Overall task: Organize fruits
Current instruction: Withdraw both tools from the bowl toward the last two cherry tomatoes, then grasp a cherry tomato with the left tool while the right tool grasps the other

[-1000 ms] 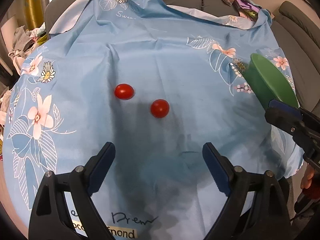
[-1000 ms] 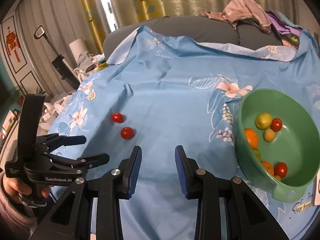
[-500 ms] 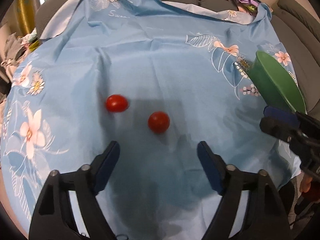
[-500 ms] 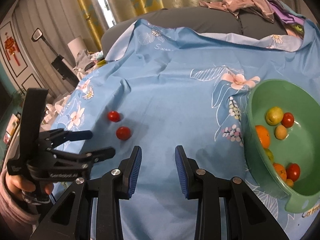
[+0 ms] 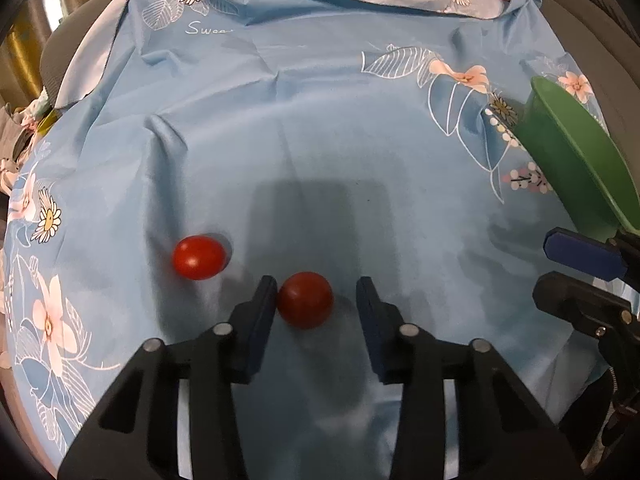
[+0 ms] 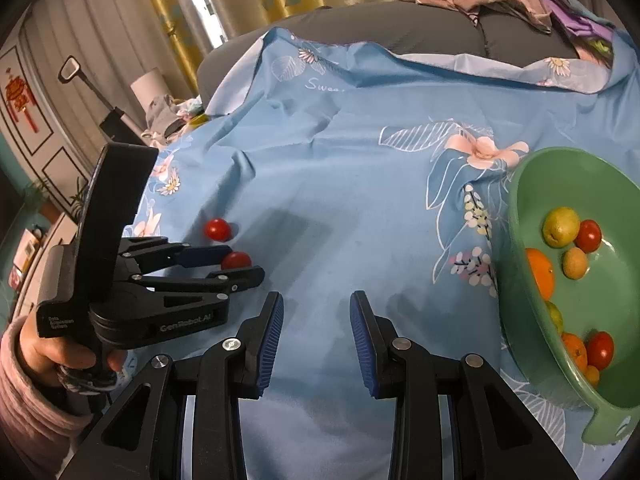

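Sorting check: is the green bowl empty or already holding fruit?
Holding fruit. The green bowl contains several pieces: red tomatoes, oranges and yellowish fruits. Two tomatoes lie outside on the cloth.

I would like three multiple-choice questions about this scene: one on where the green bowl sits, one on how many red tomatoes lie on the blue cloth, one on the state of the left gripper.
1. Seen from the right wrist camera, the green bowl is
A. at the right side of the cloth
B. at the left side
C. on the floor

2. Red tomatoes on the blue cloth, outside the bowl:
A. one
B. two
C. four

3. The left gripper is
A. clamped on a lemon
B. around a tomato, jaws just closing, one pad apart from it
C. holding the bowl

Answers:
1 A, its rim is at the right edge.
2 B, the near tomato and the far tomato.
3 B, a gap shows beside the right pad.
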Demonstrator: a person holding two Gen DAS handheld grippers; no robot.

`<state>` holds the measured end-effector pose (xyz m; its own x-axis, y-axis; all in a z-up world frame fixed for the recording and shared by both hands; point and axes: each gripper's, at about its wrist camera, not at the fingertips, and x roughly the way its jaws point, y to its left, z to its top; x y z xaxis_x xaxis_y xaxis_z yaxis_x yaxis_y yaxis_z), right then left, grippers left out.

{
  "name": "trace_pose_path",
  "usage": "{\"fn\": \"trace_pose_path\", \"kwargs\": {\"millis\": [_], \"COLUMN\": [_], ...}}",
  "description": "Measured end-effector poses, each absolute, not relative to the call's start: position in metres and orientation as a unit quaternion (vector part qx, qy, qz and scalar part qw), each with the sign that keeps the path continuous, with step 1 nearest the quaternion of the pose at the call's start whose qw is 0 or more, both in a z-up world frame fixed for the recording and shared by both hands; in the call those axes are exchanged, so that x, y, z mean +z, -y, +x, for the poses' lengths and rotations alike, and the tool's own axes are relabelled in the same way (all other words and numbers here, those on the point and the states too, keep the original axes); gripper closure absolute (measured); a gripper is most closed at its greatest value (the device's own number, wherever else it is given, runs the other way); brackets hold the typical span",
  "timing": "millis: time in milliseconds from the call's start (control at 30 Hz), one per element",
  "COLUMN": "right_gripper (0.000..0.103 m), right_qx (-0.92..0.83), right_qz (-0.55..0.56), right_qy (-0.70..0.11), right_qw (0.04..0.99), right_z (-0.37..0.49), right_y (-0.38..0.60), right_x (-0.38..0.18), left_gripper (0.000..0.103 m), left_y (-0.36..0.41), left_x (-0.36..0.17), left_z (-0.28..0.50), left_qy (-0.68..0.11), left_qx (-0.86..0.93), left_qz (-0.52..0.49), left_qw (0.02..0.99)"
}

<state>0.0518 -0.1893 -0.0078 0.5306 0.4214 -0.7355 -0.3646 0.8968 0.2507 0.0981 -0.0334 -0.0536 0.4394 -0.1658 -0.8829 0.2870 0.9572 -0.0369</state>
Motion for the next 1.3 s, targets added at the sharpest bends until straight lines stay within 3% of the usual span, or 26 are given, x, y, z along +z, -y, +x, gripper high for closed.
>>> {"fn": "trace_pose_path", "kwargs": {"millis": [100,367,733,1300], "right_gripper": [0.069,0.069,0.069,0.069], "right_qx": [0.224,0.225,0.295,0.407], "right_qz": [0.033,0.024,-0.018,-0.128], "right_qy": [-0.432,-0.438,-0.437,-0.472], "right_qw": [0.873,0.870,0.849,0.771], "right_z": [0.053,0.055,0.082,0.138], "right_y": [0.188,0.182,0.140,0.035], "right_x": [-0.009,-0.011,-0.007,-0.047], "left_gripper": [0.076,0.076,0.076,0.076], "left_y": [0.032,0.025,-0.045,-0.086], "left_x": [-0.058,-0.055,-0.010,-0.015], "left_z": [0.102,0.099,0.079,0.074], "left_qy": [-0.516,-0.506,-0.445,-0.447], "left_qx": [-0.134,-0.146,-0.100,-0.085], "left_qz": [0.058,0.034,-0.034,-0.072], "left_qw": [0.844,0.849,0.889,0.888]}}
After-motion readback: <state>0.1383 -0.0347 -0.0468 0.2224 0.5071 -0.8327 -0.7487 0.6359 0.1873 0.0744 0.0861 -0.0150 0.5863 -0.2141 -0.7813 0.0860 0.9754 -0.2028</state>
